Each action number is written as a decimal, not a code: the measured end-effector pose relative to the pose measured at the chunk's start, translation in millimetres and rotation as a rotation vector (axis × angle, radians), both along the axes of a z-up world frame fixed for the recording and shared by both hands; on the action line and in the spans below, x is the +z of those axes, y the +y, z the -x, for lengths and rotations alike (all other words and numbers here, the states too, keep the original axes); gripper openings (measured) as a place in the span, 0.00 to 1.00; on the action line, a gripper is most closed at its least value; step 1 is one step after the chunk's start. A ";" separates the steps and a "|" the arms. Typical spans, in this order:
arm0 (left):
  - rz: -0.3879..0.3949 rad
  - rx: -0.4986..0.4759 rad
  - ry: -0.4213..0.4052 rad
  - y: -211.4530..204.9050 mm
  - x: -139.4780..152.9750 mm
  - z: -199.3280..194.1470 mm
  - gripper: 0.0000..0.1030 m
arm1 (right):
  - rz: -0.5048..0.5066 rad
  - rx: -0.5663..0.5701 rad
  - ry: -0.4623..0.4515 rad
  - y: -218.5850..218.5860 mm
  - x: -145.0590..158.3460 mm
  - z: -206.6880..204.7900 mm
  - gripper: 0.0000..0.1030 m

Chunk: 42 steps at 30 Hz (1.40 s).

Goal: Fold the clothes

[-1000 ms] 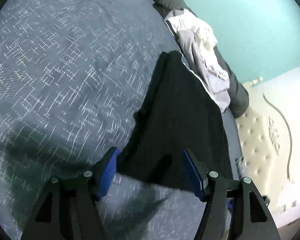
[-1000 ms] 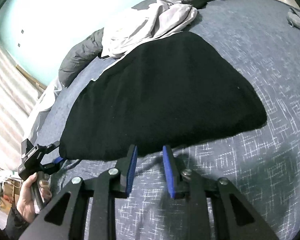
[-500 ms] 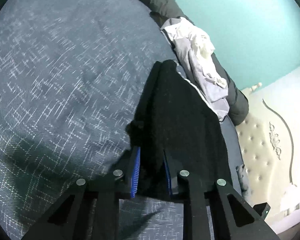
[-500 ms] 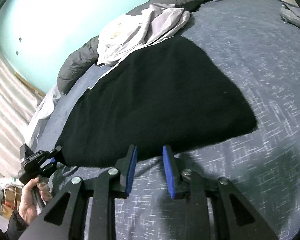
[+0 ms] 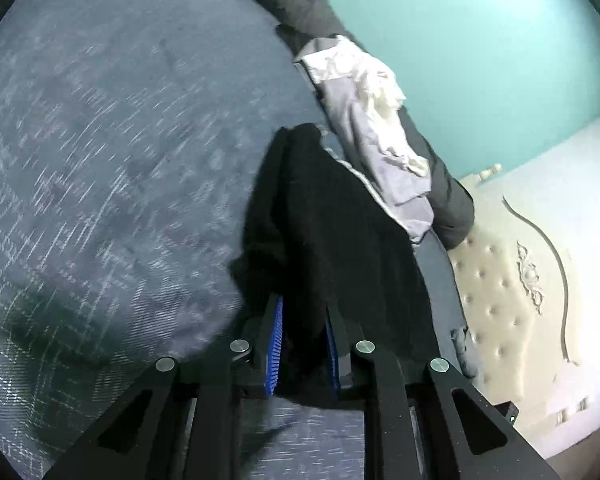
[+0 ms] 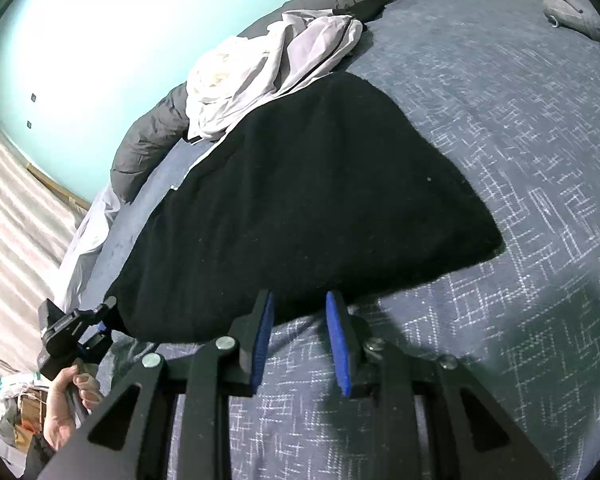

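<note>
A black garment (image 6: pixel 300 200) lies spread flat on the blue-grey patterned bedcover (image 6: pixel 520 160). My left gripper (image 5: pixel 303 308) has its jaws closing on the garment's left corner. The black cloth (image 5: pixel 340 240) fills the gap between the blue pads and bunches up just ahead of them. In the right wrist view the same gripper (image 6: pixel 100 320) shows at that corner, held by a hand (image 6: pixel 64 412). My right gripper (image 6: pixel 299 296) rests at the garment's near edge with its jaws a little apart. The bedcover shows between its pads.
A pile of white and pale grey clothes (image 6: pixel 268 68) lies just behind the black garment, against a rolled dark grey duvet (image 6: pixel 148 144). A cream tufted headboard (image 5: pixel 500 280) stands at the right of the left wrist view. Bags sit on the floor (image 6: pixel 16 412) beside the bed.
The left jaws went from wide apart around the garment's corner to pinching it, and the cloth there has bunched up. The right gripper has stayed at the near edge.
</note>
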<state>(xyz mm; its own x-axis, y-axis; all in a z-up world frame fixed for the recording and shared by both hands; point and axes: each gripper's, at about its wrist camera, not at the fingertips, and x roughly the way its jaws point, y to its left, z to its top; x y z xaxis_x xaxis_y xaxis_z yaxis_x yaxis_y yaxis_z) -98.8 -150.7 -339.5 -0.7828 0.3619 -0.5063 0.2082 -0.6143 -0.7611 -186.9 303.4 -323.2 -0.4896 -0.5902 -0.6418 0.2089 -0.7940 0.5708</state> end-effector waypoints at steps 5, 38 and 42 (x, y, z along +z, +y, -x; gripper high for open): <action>0.009 -0.048 0.069 23.5 35.9 14.1 0.13 | 0.018 -0.004 0.005 9.3 2.2 1.5 0.26; 0.206 -0.081 -0.121 74.8 57.8 49.6 0.46 | 0.164 -0.084 -0.027 64.9 0.9 13.6 0.31; 0.188 -0.024 -0.160 40.2 44.7 20.8 0.55 | 0.162 -0.089 -0.032 61.2 -1.3 14.9 0.31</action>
<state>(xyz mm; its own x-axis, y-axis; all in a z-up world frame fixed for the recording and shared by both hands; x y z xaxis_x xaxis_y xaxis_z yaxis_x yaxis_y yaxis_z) -119.5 -110.6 -294.9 -0.6798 0.2666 -0.6832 0.3006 -0.7484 -0.5912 -201.8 364.6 -324.5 -0.5254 -0.6426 -0.5577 0.1222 -0.7057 0.6979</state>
